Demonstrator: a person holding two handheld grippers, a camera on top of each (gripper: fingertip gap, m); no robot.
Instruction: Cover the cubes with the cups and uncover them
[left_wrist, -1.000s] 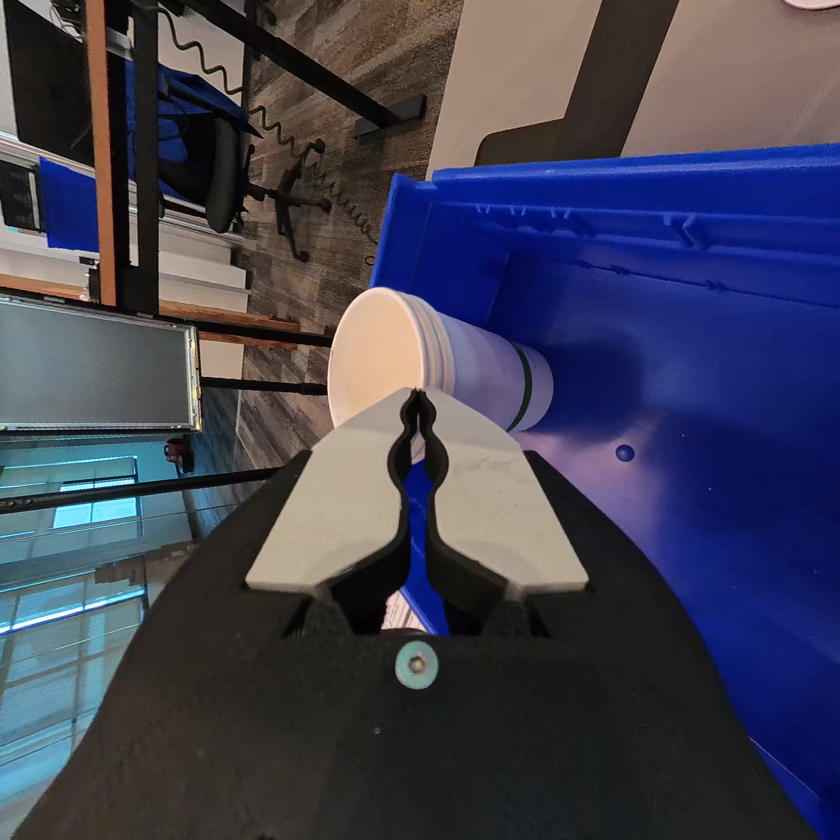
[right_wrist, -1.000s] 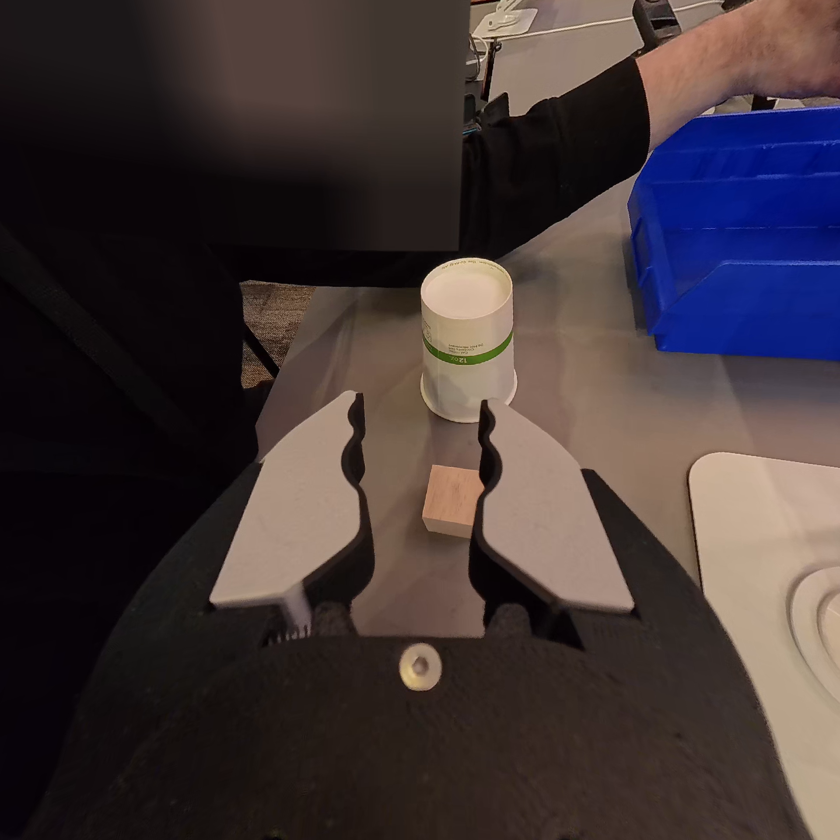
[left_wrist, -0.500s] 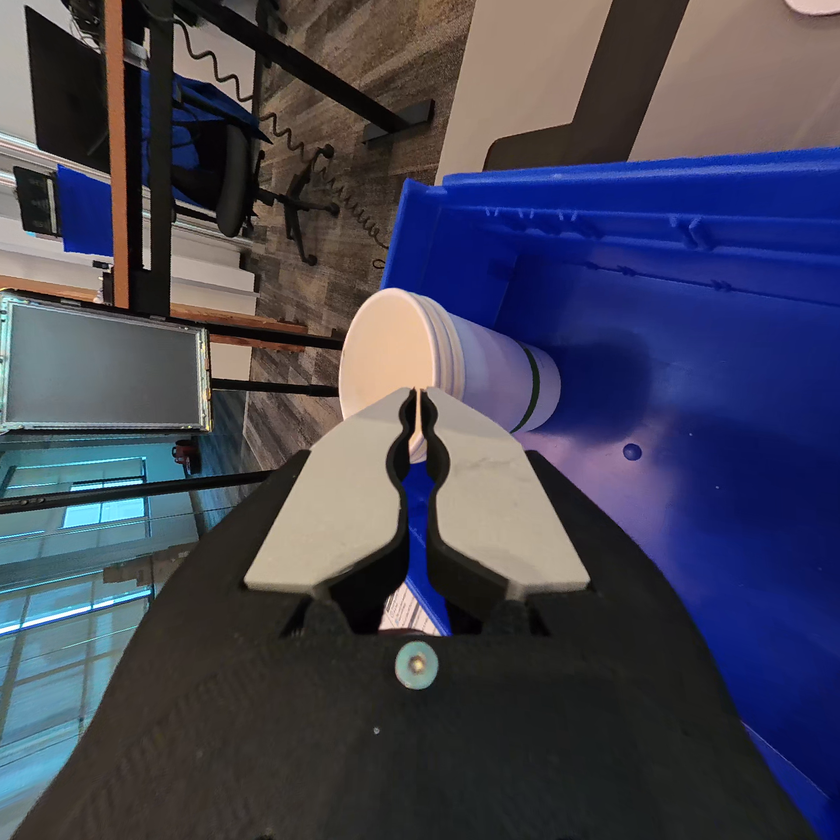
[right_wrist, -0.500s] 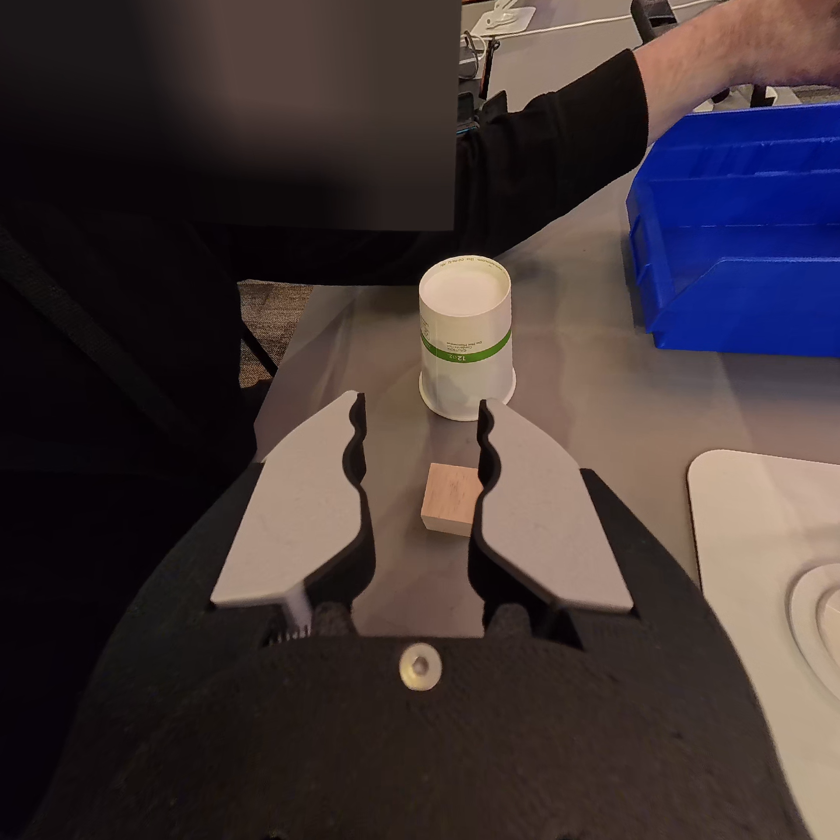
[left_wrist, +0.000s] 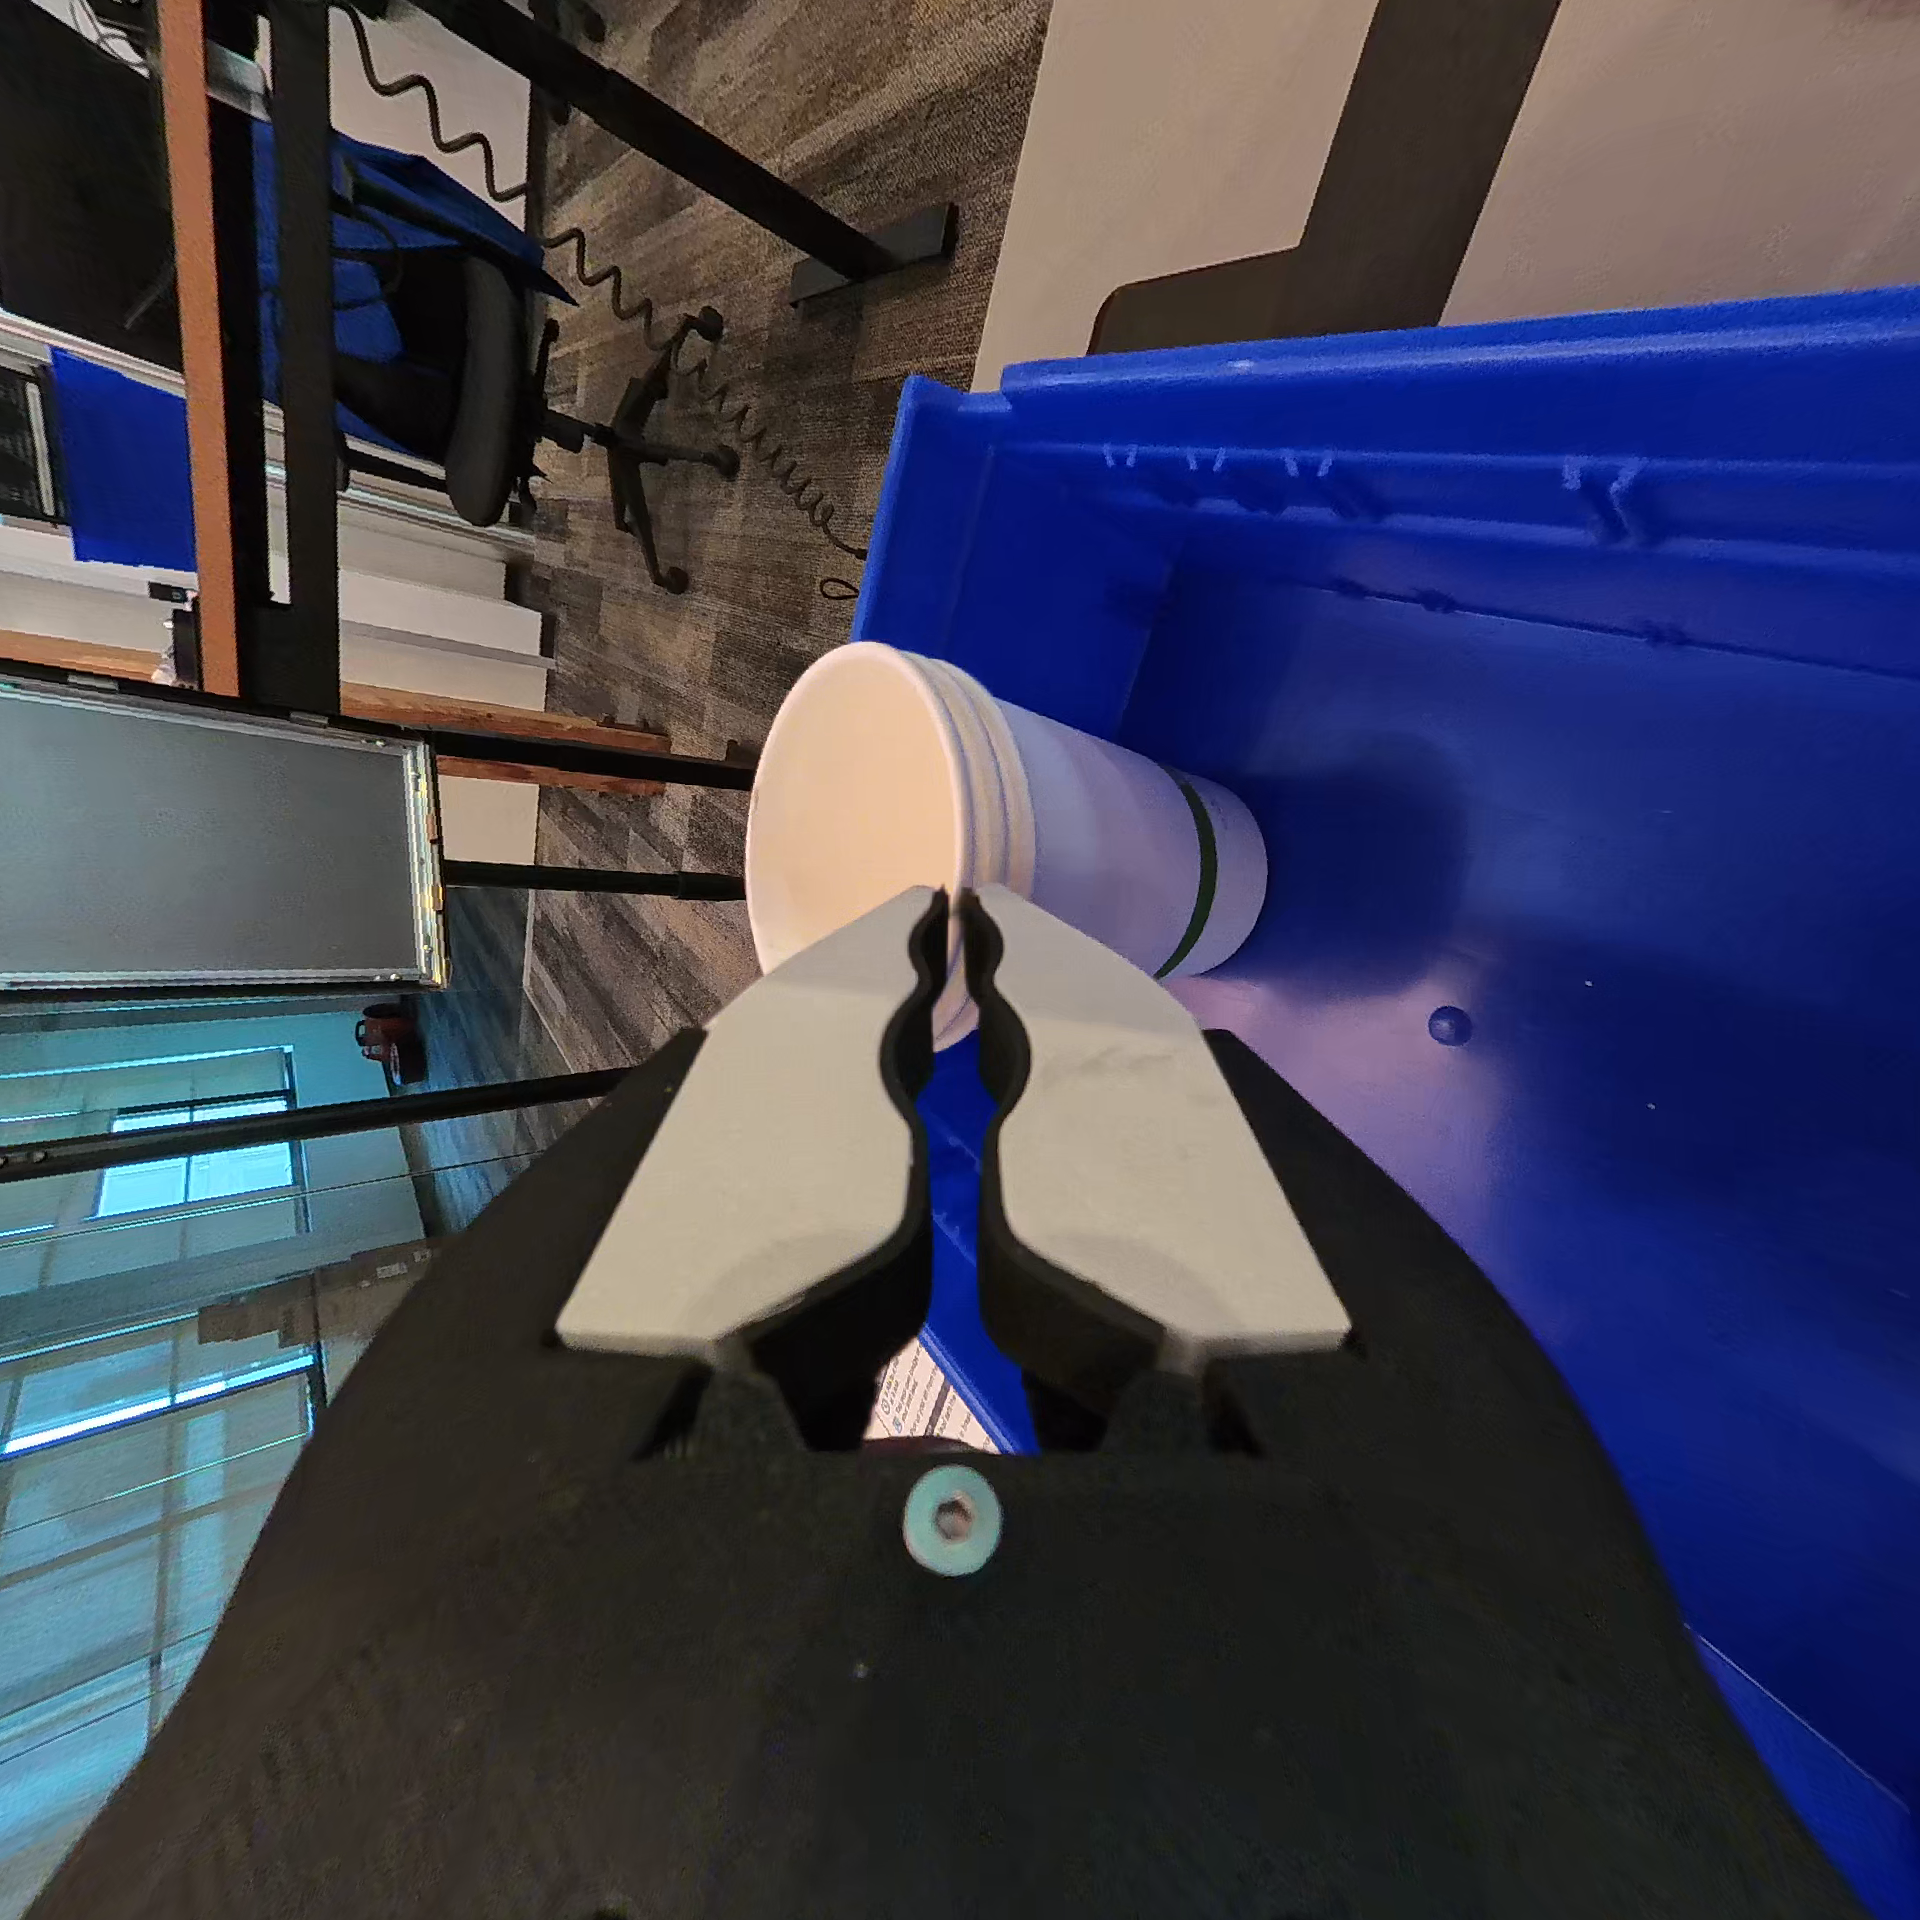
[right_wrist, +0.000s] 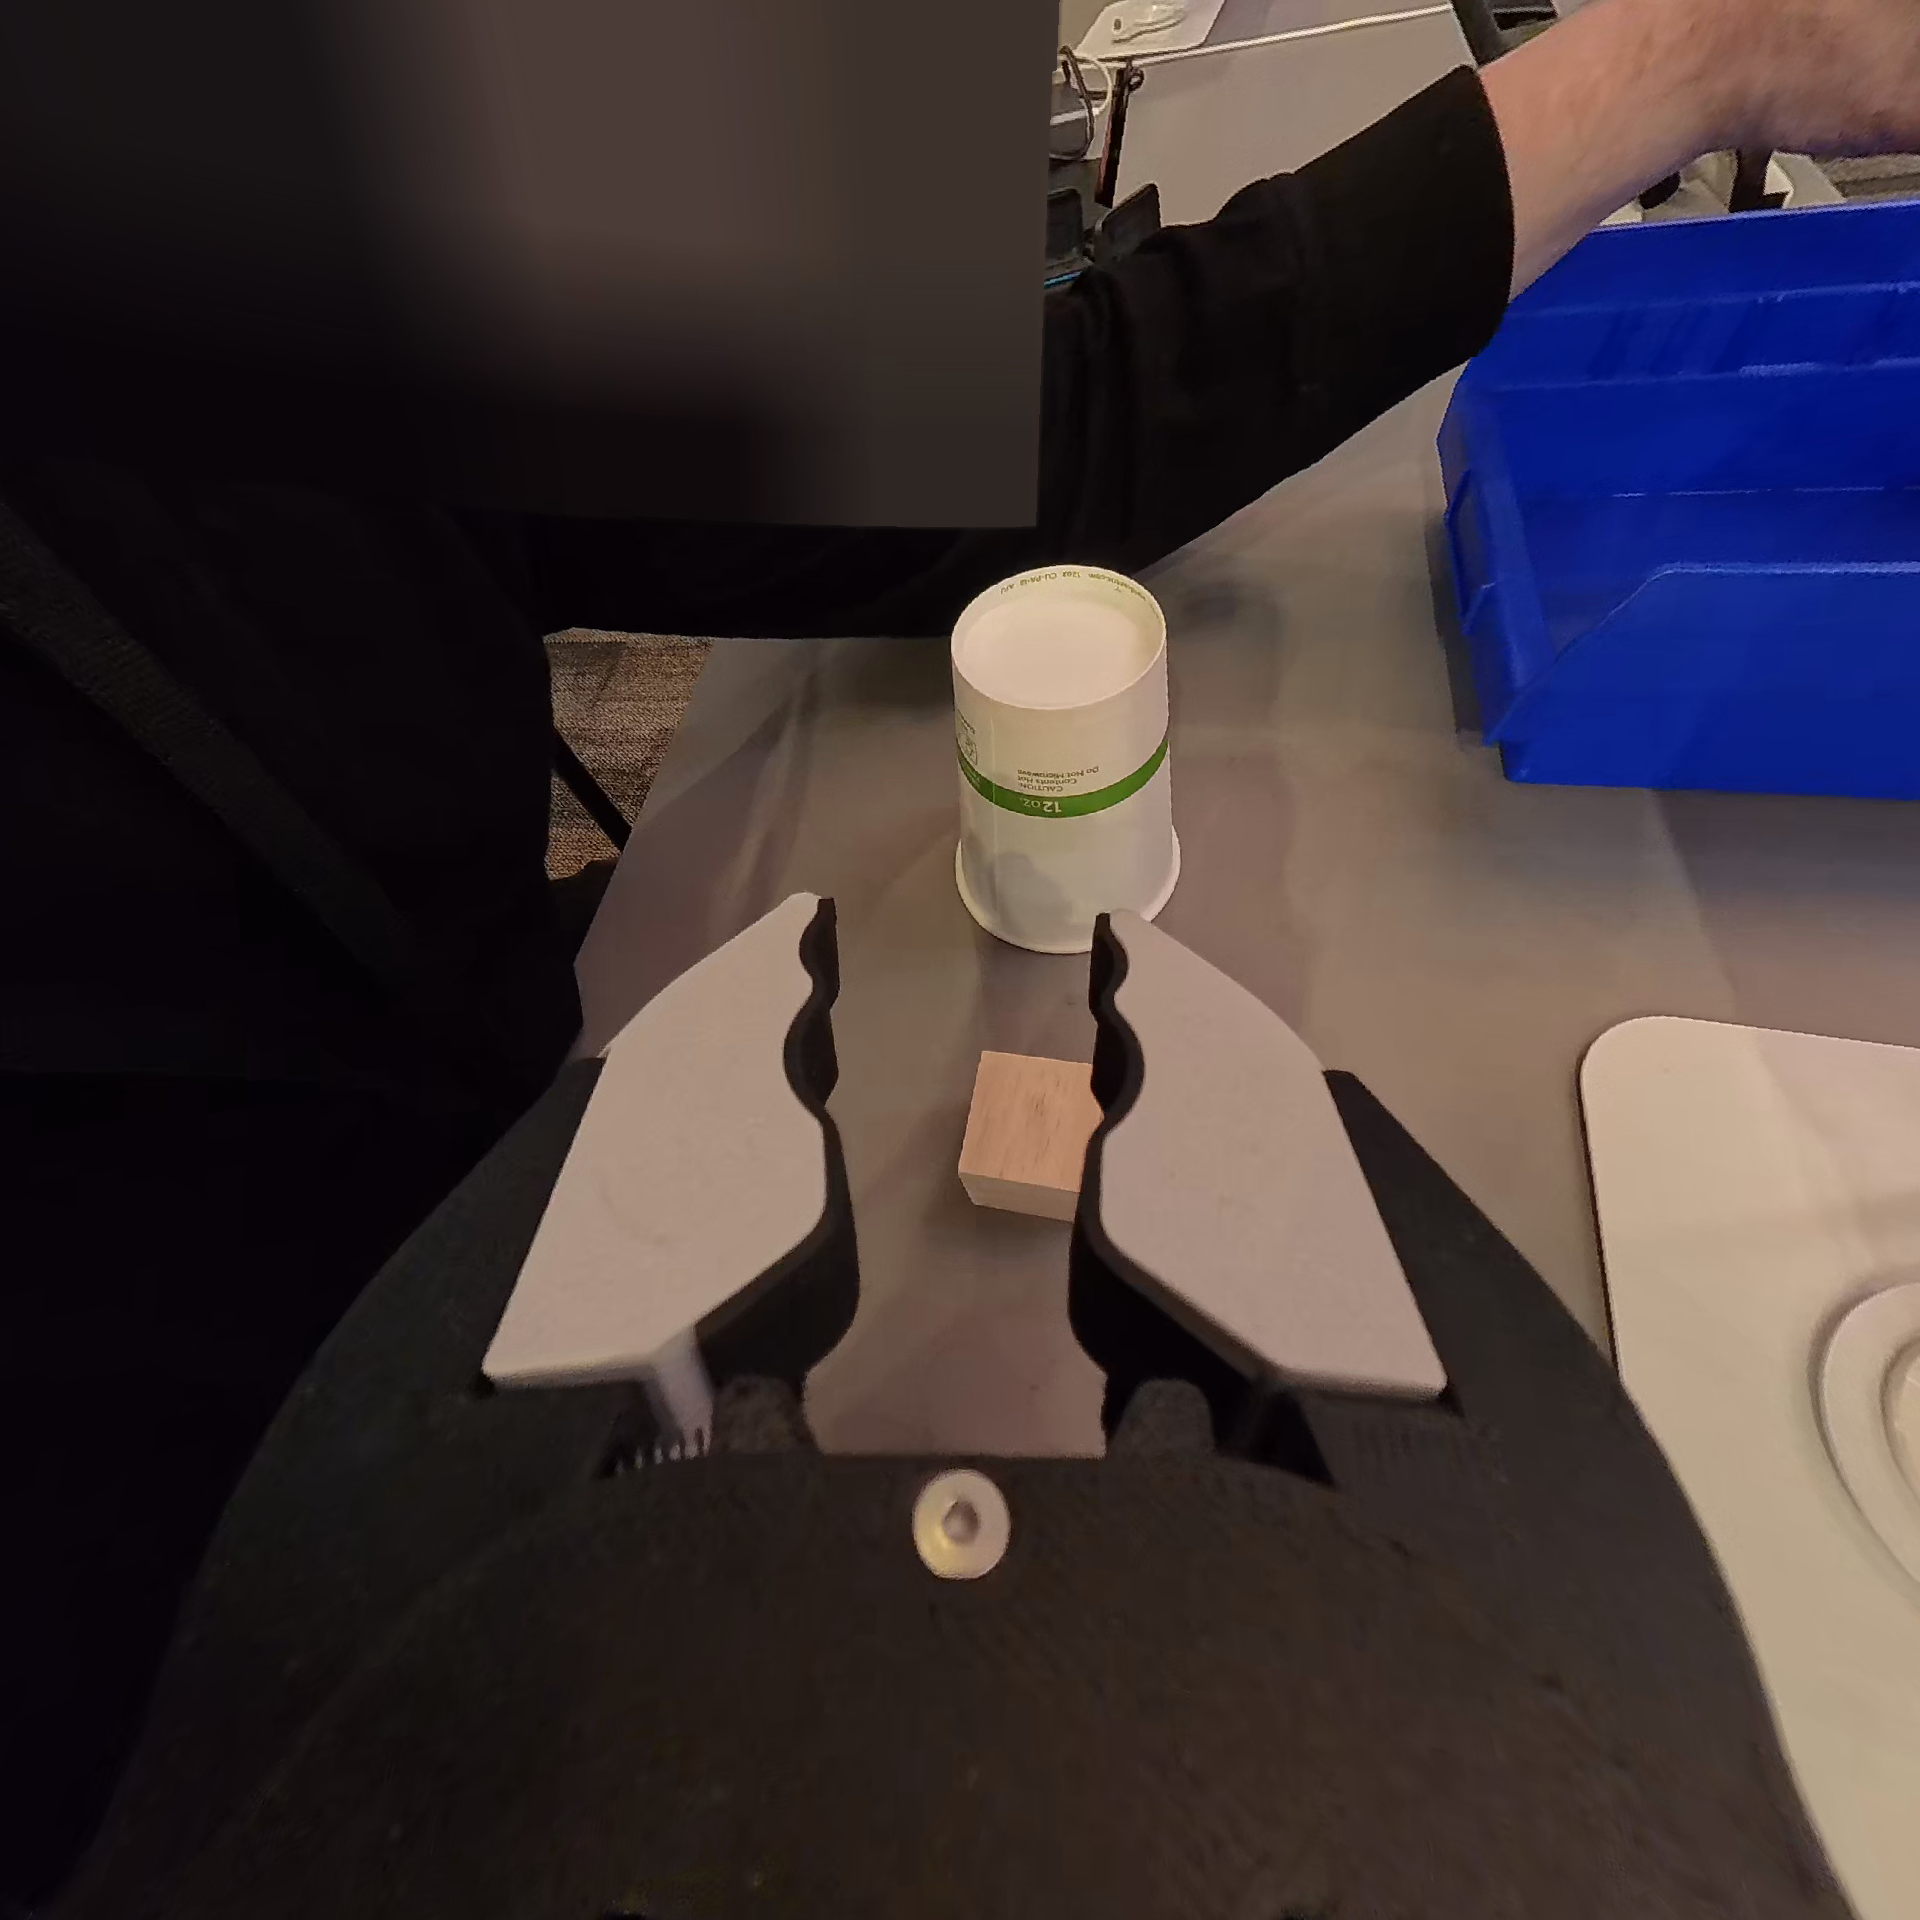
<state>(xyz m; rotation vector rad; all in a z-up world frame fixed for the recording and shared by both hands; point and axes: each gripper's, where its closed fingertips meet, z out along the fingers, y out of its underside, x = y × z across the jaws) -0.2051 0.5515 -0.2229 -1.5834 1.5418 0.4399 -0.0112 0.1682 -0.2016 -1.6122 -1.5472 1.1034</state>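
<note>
In the left wrist view, my left gripper (left_wrist: 956, 906) is shut on the rim of a stack of white paper cups (left_wrist: 1081, 831) with a green band, standing in a blue bin (left_wrist: 1558, 831). In the right wrist view, my right gripper (right_wrist: 961, 935) is open and empty above the grey table (right_wrist: 1351, 883). A small wooden cube (right_wrist: 1029, 1143) lies on the table between its fingers, close to the right finger. An upside-down white cup (right_wrist: 1065, 758) with a green band stands just beyond the fingertips.
The blue bin (right_wrist: 1704, 520) sits at the right back of the table, with a person's sleeve and hand (right_wrist: 1455, 208) reaching over it. A white mat (right_wrist: 1766, 1247) lies at the right. The table's edge runs along the left, with floor (left_wrist: 748, 208) below.
The left gripper has closed fully on the cup stack's rim and shifted slightly. The right gripper and cube have hardly moved.
</note>
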